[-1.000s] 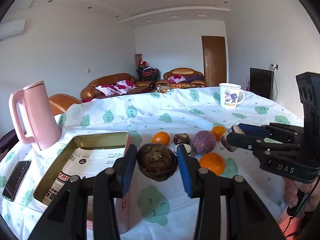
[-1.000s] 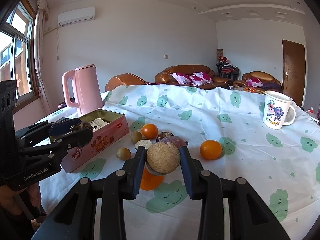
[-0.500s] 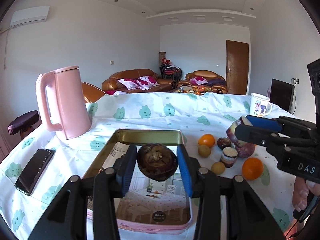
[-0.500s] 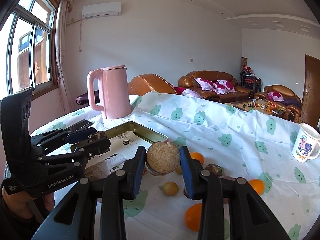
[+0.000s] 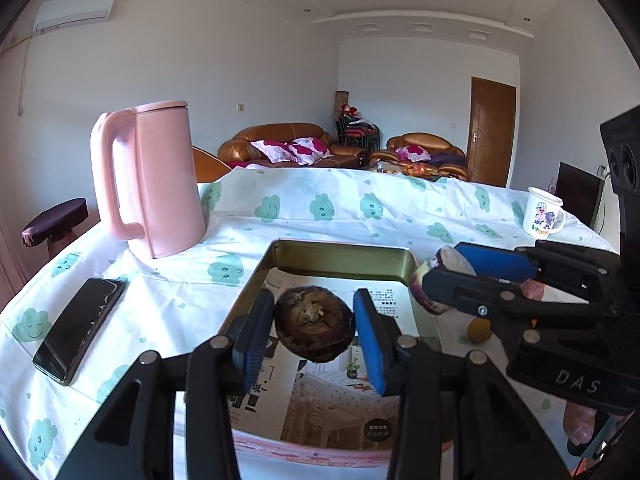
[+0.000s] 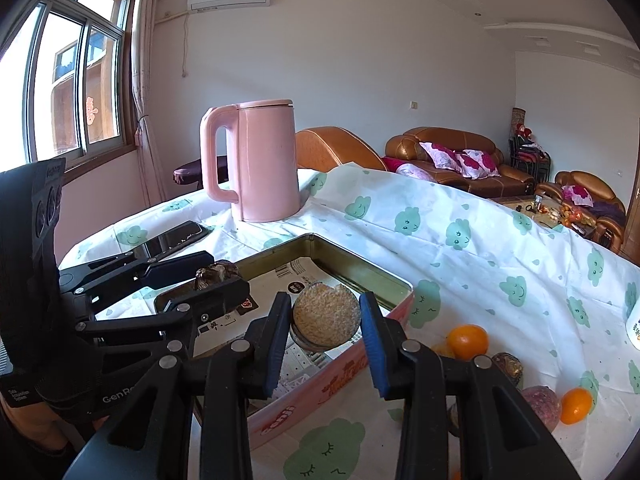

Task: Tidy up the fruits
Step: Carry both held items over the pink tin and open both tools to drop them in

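Observation:
My left gripper [image 5: 314, 330] is shut on a dark brown wrinkled fruit [image 5: 314, 328] and holds it above the open pink tin [image 5: 340, 258], which is lined with printed paper. My right gripper [image 6: 326, 320] is shut on a halved fruit with a pale grainy cut face [image 6: 326, 316], held over the tin's near wall [image 6: 320, 384]. In the left wrist view the right gripper [image 5: 460, 276] and its purple-skinned fruit [image 5: 434, 280] hang over the tin's right side. In the right wrist view the left gripper [image 6: 208, 276] sits left of mine.
A pink kettle [image 5: 148, 180] stands behind the tin to the left, a black phone [image 5: 80, 328] lies left of it. Oranges [image 6: 467, 342], a purple fruit [image 6: 540, 400] and small fruits [image 5: 479, 330] lie right of the tin. A white mug [image 5: 542, 218] stands far right.
Both grippers have moved left from the fruit pile to above the tin, each still holding its fruit. The tin and kettle now fill the middle of both views.

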A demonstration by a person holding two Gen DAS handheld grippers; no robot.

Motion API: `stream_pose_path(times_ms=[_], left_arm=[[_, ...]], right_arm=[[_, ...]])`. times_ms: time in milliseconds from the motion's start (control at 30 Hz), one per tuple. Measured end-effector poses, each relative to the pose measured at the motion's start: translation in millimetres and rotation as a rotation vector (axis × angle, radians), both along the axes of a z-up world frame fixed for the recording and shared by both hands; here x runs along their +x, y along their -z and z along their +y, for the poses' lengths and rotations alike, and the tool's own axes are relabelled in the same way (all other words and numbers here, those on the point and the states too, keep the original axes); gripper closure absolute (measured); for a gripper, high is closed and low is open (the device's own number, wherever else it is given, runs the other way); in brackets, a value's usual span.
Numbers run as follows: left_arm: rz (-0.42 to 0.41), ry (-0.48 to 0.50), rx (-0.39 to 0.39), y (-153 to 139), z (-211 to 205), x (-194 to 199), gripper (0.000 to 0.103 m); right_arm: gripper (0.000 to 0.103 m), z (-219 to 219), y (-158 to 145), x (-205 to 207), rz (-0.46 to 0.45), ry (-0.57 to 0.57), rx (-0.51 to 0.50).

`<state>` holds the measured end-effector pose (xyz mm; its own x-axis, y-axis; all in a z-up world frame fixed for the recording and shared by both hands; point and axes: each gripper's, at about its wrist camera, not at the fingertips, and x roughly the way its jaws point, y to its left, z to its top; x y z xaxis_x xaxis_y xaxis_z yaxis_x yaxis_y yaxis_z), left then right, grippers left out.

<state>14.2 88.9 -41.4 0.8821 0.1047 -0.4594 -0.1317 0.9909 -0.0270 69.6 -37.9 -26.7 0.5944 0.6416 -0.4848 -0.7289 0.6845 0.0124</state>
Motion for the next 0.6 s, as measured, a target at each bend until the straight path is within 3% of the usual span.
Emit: stream_pose_path(times_ms=[600], left_arm=[[0.054,-0.033,-0.034,13.2,21.2,7.9,0.060]], right_arm=[[0.066,33.1,24.2,5.6,0.047,-0.027,-0.093]])
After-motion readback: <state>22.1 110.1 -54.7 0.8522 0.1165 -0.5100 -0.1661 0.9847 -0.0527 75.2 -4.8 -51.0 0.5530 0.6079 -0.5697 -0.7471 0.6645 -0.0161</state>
